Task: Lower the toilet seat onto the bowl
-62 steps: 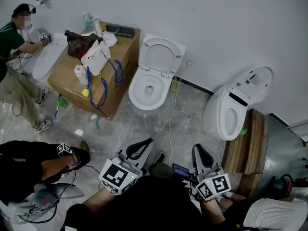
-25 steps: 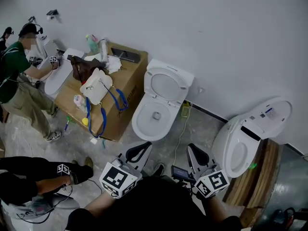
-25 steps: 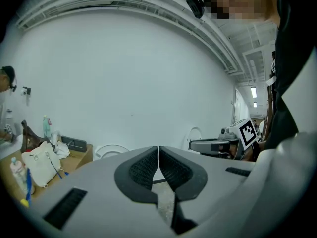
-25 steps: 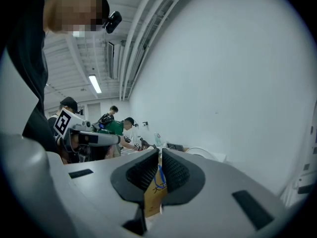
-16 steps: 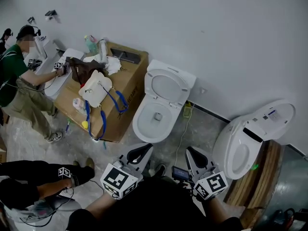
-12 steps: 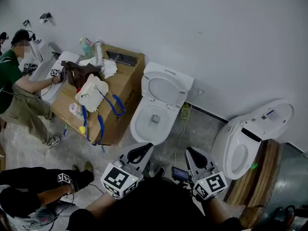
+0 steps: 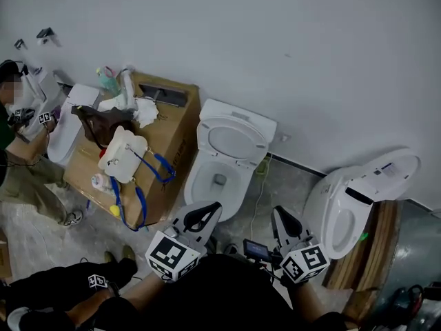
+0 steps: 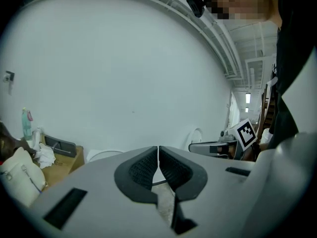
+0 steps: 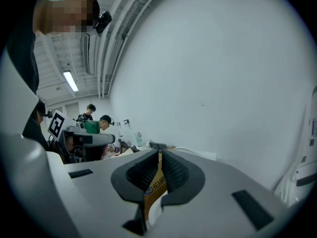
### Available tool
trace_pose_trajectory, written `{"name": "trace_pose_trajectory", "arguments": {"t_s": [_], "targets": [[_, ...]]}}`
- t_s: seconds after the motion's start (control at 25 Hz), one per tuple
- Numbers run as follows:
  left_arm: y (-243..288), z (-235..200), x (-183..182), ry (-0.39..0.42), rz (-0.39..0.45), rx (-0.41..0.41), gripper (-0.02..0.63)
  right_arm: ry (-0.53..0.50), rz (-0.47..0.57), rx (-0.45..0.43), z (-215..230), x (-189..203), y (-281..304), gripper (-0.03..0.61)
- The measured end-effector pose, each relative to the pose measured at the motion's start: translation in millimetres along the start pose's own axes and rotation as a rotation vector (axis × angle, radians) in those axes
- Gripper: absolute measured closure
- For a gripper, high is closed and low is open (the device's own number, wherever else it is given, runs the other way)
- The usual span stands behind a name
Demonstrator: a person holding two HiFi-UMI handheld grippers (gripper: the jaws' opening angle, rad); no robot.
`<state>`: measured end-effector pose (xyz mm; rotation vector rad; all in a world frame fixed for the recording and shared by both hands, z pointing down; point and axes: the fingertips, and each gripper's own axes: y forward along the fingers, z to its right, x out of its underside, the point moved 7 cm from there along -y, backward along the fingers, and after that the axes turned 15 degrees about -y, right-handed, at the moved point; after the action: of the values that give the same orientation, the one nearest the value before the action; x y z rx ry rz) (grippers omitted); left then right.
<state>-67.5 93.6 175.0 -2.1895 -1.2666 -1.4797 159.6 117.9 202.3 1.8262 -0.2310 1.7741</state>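
The white toilet stands against the wall with its seat and lid raised upright above the open bowl. My left gripper is held low near my body, short of the bowl's front, and its jaws are shut on nothing. In the left gripper view its pads meet, and the toilet's rim shows beyond them. My right gripper hovers to the right of the bowl over the floor. It too is shut and empty, and in the right gripper view its tips touch.
A cardboard box with bags and bottles stands left of the toilet. A second toilet with its lid up stands at the right beside a wooden pallet. A cable runs over the floor. One person works at far left, and another's leg lies at lower left.
The head view has shifted, so the box and the person at left sit nearer the frame's left edge. Both grippers stay low, shut and short of the toilet.
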Motion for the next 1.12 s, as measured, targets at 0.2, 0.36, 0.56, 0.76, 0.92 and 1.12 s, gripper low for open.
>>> {"name": "trace_pose_trajectory", "arguments": {"t_s": [0.2,0.36,0.56,0.76,0.92,1.12], "targets": [[11.5,-44.6,-22.6,-0.005,0.007,0.0,0.592,0.0,-0.021,0.034,3.3,-7.9,42.6,0.532],[17.0,-75.6,-40.8,0.025,0.01,-0.005,0.592,-0.039,-0.04,0.078,3.6,-20.9,68.1,0.532],[33.5,-113.1,-64.2,0.13,0.018,-0.029,0.592,-0.129,-0.057,0.105,14.7,-37.5,100.0,0.532],[71.9,-144.6,-69.0,0.257,-0.011,-0.021,0.592,-0.309,-0.135,0.074,43.5,-35.0,133.5,0.532],[118.1,-175.3,-64.0,0.274,-0.082,-0.034,0.592,-0.45,-0.22,0.009,81.1,-18.7,164.9,0.532],[175.3,-203.3,-58.2,0.384,-0.176,-0.124,0.589,-0.445,-0.258,-0.025,136.6,3.4,196.1,0.531]]}}
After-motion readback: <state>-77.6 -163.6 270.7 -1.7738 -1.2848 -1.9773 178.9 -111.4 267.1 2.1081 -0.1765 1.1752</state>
